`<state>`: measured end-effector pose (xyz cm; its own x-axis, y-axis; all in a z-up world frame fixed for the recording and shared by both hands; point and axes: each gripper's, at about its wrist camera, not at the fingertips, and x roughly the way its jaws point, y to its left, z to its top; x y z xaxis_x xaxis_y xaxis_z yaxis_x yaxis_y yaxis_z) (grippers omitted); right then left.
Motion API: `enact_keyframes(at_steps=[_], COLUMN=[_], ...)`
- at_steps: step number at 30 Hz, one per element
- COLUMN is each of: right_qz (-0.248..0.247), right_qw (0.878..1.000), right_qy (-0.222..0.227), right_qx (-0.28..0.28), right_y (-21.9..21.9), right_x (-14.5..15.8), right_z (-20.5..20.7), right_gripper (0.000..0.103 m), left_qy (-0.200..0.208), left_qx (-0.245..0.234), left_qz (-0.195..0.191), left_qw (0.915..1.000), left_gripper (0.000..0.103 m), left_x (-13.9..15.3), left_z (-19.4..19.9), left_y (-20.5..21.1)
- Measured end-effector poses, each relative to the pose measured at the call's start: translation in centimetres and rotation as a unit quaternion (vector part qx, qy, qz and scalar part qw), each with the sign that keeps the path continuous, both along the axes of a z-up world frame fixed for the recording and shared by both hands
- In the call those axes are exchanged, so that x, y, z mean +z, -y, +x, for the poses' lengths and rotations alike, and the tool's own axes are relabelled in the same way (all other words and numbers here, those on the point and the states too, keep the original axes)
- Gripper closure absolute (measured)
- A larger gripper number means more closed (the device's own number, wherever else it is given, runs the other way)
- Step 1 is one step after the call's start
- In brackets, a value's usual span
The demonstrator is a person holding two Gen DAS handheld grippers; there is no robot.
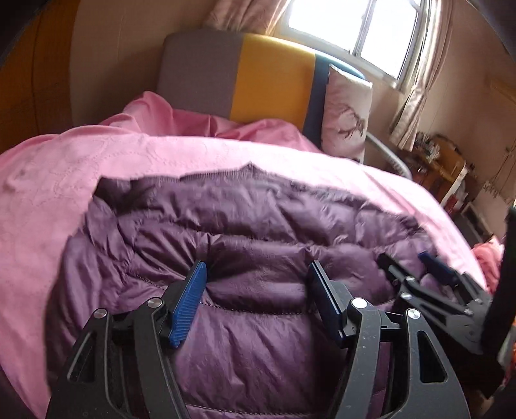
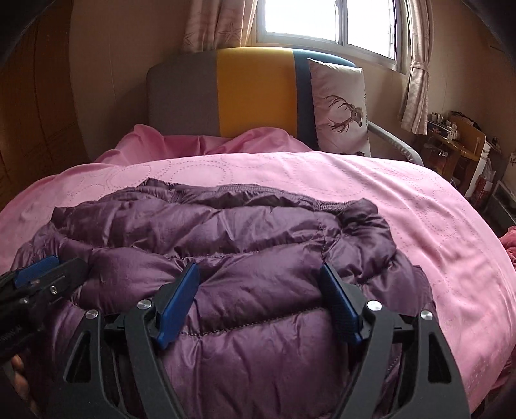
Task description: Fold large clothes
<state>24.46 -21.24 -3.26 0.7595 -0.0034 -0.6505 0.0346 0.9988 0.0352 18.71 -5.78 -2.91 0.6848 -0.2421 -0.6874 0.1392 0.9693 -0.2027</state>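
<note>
A purple quilted down jacket (image 1: 245,225) lies bunched on the pink bed cover (image 1: 129,154); it also shows in the right wrist view (image 2: 225,225). My left gripper (image 1: 256,267) is open, its blue pads pressed down against the jacket's near part. My right gripper (image 2: 259,269) is open too, resting on the jacket's near right part. The right gripper (image 1: 416,261) shows at the right of the left wrist view; the left gripper (image 2: 42,270) shows at the left edge of the right wrist view. Nothing is pinched between either pair of jaws.
The pink bed cover (image 2: 419,199) spreads around the jacket. A grey, yellow and blue headboard (image 2: 254,93) stands at the far end with a deer-print pillow (image 2: 342,109). A cluttered wooden desk (image 2: 458,141) is at far right, a window (image 2: 329,22) behind.
</note>
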Motion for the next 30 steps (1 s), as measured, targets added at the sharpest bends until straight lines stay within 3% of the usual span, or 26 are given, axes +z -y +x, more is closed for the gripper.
enact_keyframes(at_steps=[4, 10, 15, 19, 23, 30], right_qz=[-0.001, 0.003, 0.020, 0.038, 0.041, 0.036], right_qw=[1.000, 1.000, 0.999, 0.999, 0.999, 0.997], right_qy=[-0.005, -0.018, -0.036, -0.019, -0.003, -0.031], right_qx=[0.001, -0.001, 0.007, 0.003, -0.021, -0.058], right_y=[-0.1, -0.3, 0.5, 2.4, 4.7, 8.2], right_x=[-1.7, -3.4, -2.3, 0.0, 1.2, -0.5], right_z=[0.3, 0.7, 0.5, -1.5, -4.4, -7.7], right_gripper=[0.026, 0.025, 0.025, 0.020, 0.020, 0.019], left_qy=[0.004, -0.001, -0.016, 0.003, 0.022, -0.008], left_qx=[-0.003, -0.001, -0.001, 0.010, -0.009, -0.033], left_qz=[0.009, 0.011, 0.023, 0.012, 0.009, 0.046], left_qw=[0.9999, 0.9999, 0.9996, 0.9999, 0.9997, 0.9984], left_gripper=[0.038, 0.038, 0.038, 0.038, 0.038, 0.037], left_x=[-2.6, -4.1, -2.7, -0.5, 0.5, -2.0], left_z=[0.3, 0.5, 0.4, -1.3, -3.0, -2.1], left_y=[0.1, 0.2, 0.2, 0.1, 1.4, 3.9])
